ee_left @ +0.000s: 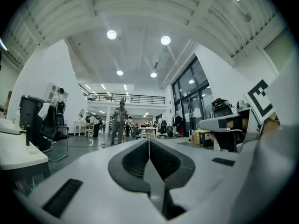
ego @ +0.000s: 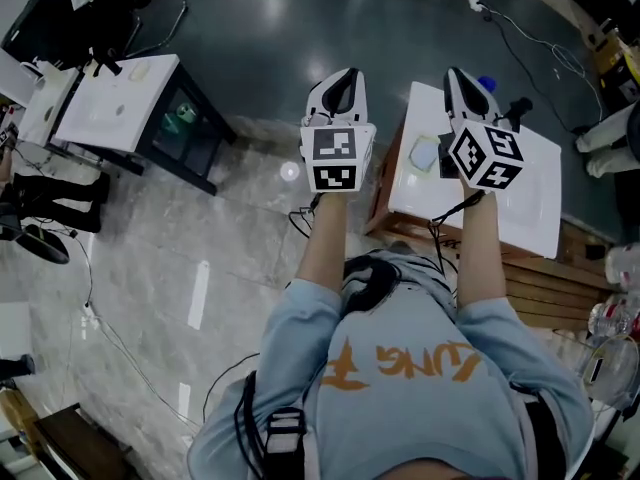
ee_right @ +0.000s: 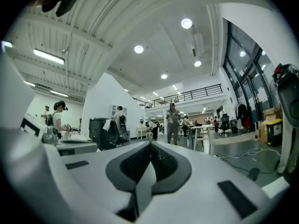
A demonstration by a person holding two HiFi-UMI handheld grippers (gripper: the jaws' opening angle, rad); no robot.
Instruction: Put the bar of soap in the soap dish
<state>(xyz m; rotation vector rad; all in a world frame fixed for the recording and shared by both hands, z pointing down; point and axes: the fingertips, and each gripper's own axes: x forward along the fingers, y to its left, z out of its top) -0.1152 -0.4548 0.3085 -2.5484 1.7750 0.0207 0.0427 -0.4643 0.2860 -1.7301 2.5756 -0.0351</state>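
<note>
Both grippers are held up level in front of the person, high above the floor. My left gripper (ego: 343, 72) (ee_left: 149, 140) is shut, its ribbed pads meeting with nothing between them. My right gripper (ego: 452, 72) (ee_right: 150, 144) is shut and empty too. Below the right gripper stands a white countertop (ego: 530, 203). On its left part lies a pale square thing (ego: 425, 154), partly hidden by the right gripper's marker cube; I cannot tell whether it is the soap dish or the soap. Neither gripper view shows it.
A wooden frame (ego: 545, 293) carries the white countertop, with a black fixture (ego: 520, 110) at its far edge. A second white table (ego: 120, 103) on a black stand is at the left. Cables (ego: 300, 218) run over the floor. People (ee_left: 120, 120) stand far down the hall.
</note>
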